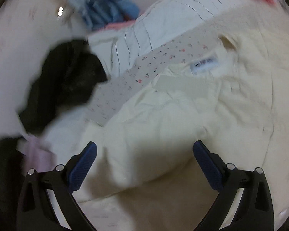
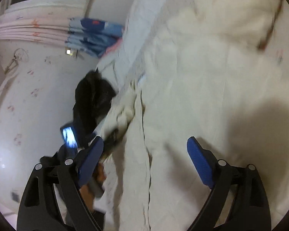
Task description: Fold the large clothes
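Note:
A large cream garment (image 1: 183, 115) lies rumpled across the bed, its white neck label (image 1: 204, 64) facing up. My left gripper (image 1: 144, 146) hangs open just above its near fold, with nothing between the blue pads (image 1: 86, 165). In the right wrist view the same cream garment (image 2: 192, 96) fills the middle and right, and a long crease runs down it. My right gripper (image 2: 144, 140) stands open over that crease, its pads (image 2: 200, 161) apart from the cloth. Both views are blurred.
A black garment (image 1: 67, 80) (image 2: 94, 96) lies bunched at the left, beside a white pinstriped piece (image 1: 154, 28). Folded blue clothes (image 1: 104, 5) (image 2: 94, 36) sit at the back. A floral sheet (image 1: 163, 57) shows between. A lit screen (image 2: 68, 136) and a hand (image 2: 88, 188) are beside my right gripper.

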Tool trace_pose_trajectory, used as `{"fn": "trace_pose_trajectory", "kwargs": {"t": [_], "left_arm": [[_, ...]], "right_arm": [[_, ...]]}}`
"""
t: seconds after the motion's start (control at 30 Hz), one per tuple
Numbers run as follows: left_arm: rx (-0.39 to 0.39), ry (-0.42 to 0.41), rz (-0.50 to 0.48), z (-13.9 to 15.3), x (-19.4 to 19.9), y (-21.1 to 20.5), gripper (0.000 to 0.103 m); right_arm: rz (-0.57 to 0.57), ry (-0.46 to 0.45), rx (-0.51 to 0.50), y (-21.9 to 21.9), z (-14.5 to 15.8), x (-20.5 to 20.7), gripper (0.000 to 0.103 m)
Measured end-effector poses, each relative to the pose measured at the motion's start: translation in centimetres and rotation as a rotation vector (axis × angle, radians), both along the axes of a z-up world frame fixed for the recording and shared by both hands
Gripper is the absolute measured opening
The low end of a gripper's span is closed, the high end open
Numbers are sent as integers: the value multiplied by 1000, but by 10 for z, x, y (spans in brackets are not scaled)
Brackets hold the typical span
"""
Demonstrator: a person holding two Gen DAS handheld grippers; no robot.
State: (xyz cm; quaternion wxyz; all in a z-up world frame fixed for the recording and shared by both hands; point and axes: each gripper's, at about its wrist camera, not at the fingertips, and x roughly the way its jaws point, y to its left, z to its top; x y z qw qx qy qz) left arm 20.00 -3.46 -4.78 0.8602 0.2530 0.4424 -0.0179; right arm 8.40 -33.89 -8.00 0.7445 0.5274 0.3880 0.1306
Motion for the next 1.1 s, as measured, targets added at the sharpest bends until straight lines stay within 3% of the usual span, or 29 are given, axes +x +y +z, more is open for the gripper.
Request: {"fn": "trace_pose_trajectory", "kwargs": {"t": [0.1, 0.13, 0.27, 0.33, 0.37, 0.4, 0.43, 0.47, 0.5, 0.57, 0.67, 0.73, 0.77, 0.8, 0.93, 0.97, 1.0, 1.1], "left_arm": [[-322, 80, 40, 19, 16, 36, 96], [-361, 93, 55, 23, 22, 43, 96], [-249, 215, 9, -6, 43, 36, 96], [-123, 242, -6, -32, 44, 24, 94], [-99, 235, 2, -38, 45, 21, 85], [-118, 229, 24, -36, 44, 22, 69], [-148, 228, 41, -31, 43, 26, 59], [-185, 224, 62, -21, 43, 32, 40], [-225, 199, 84, -4, 43, 41, 30], [-264, 90, 142, 40, 42, 64, 24], [-293, -317, 386, 146, 19, 138, 24], [-288, -479, 518, 184, 1, 179, 28], [-249, -555, 618, 199, -8, 204, 46], [-224, -579, 668, 203, -11, 219, 62], [-136, -541, 771, 205, -21, 269, 65], [-121, -527, 788, 204, -27, 276, 74], [-112, -507, 792, 202, -30, 281, 80], [-66, -472, 777, 192, -49, 284, 80]], "right_arm": [[-9, 6, -31, -7, 0, -6, 86], [-9, 4, 5, -9, -2, -4, 86], [23, 19, 13, 11, -9, 3, 86], [30, 23, -11, 15, -10, 4, 86], [29, 25, -20, 19, -7, 2, 86], [24, 30, -29, 21, -9, 5, 86], [21, 33, -34, 20, -10, 0, 86], [19, 37, -39, 21, -11, -4, 86], [16, 39, -44, 22, -12, -4, 86], [11, 37, -55, 23, -12, -4, 86], [6, 33, -58, 23, -12, -5, 86], [3, 33, -46, 23, -12, -3, 86], [5, 31, -43, 24, -11, -3, 86], [8, 30, -44, 25, -10, -2, 86], [38, 41, -71, 33, -10, 3, 86], [46, 50, -83, 35, -10, 5, 86], [62, 69, -102, 38, -12, 8, 86], [80, 85, -120, 44, -14, 10, 86]]}}
